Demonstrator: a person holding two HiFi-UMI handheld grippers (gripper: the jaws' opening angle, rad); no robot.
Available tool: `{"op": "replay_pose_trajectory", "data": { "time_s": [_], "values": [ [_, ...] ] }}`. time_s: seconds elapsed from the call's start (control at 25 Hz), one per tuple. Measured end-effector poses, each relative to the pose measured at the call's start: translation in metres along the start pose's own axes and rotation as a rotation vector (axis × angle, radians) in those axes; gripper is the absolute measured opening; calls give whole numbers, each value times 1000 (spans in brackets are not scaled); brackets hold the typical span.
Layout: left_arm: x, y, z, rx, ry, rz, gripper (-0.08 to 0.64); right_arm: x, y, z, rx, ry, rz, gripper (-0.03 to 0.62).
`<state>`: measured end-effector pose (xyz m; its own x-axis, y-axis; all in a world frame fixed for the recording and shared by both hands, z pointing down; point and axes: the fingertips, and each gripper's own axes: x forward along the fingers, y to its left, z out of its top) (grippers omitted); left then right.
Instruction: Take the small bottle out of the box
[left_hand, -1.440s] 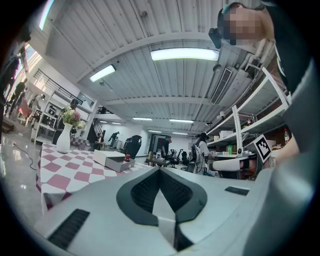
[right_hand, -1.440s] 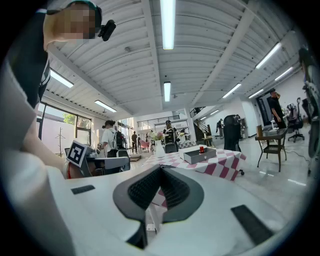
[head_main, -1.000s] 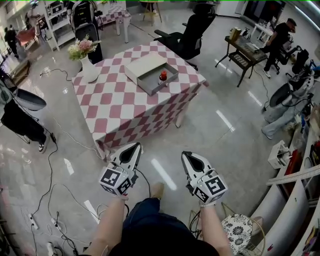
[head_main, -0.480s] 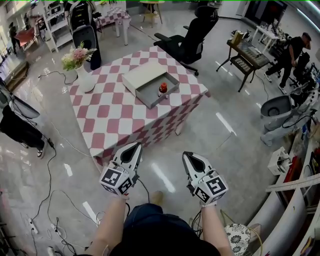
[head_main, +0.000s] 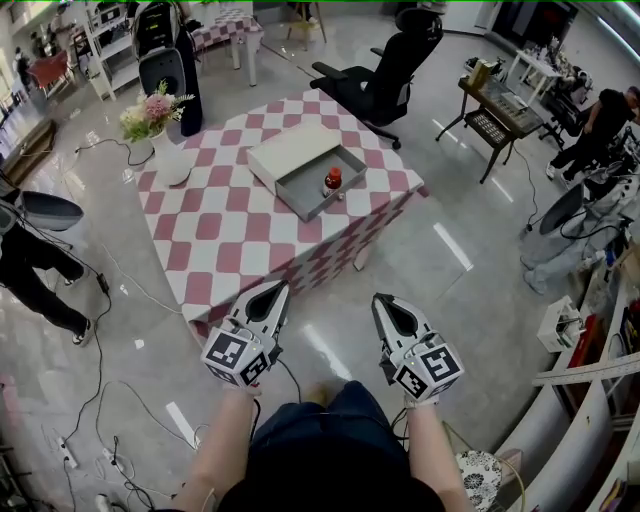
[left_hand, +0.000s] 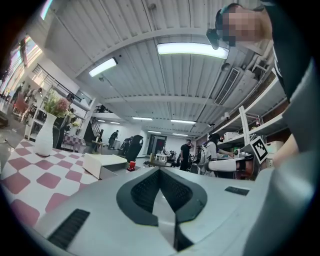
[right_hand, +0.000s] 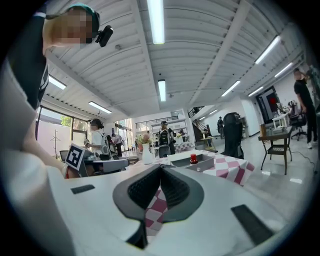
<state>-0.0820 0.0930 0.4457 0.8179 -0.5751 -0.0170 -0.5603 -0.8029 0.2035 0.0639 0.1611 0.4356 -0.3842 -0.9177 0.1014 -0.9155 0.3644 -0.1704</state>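
Approach: bottle waiting, both claws empty

Claws are low and well short of the checked surface (head_main: 228, 232), with open floor between them and its near edge. The left claw (head_main: 272, 291) is closed tight with nothing in it; the right claw (head_main: 385, 303) is pinched together too, also empty. The small bottle (head_main: 333, 179), red-capped, stands upright inside the open grey box (head_main: 296, 188) toward the far right of the surface, the pale lid (head_main: 288, 143) lying alongside. A flower vase (head_main: 168, 155) sits well off to the left. By my read, this is the walk-up, no reach begun. Next up: close in on the surface, spread one claw, probably the right, and come down over the bottle clear of the box wall.
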Motion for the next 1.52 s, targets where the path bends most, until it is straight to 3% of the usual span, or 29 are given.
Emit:
{"op": "replay_pose_trajectory", "data": {
  "time_s": [0.56, 1.52],
  "values": [
    [25, 35, 3, 1, -8, 40, 14, 60, -20, 5, -9, 22, 70, 5],
    [137, 105, 5, -6, 14, 115, 14, 190, -102, 9, -88, 119, 222, 5]
  ]
}}
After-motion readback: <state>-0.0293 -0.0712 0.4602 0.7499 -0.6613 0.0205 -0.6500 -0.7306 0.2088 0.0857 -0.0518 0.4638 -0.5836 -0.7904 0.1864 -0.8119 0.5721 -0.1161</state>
